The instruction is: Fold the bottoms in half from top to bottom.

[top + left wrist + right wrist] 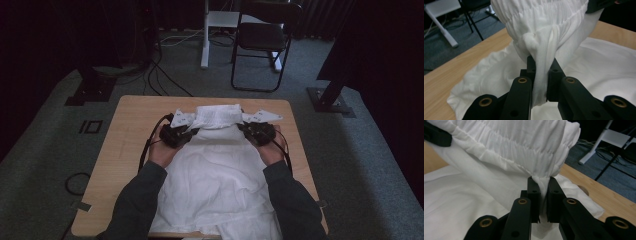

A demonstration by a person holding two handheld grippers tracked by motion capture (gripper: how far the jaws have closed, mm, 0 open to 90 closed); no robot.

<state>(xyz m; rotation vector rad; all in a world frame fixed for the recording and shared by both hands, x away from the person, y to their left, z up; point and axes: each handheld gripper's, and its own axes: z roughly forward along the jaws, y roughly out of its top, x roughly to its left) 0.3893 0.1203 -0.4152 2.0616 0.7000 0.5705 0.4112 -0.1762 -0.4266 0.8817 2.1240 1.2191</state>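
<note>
You have both grippers pinching the white garment [215,170] at its gathered elastic band [218,116]. Your left gripper [186,131] has its jaws pressed together on a bunched fold of cloth just below the band, which rises above and ahead of the jaws. Your right gripper [248,129] is clamped the same way on the opposite end of the band [519,150], with the gathers spreading up and away from its tips. Between the two grippers the band end stands lifted off the wooden table [131,130]; behind the grippers, toward you, the rest of the garment lies spread flat and somewhat rumpled. By the look of it, the grasp is done and a fold is just starting: the lifted end has yet to be carried over and laid down, and the creases remain to be smoothed.
</note>
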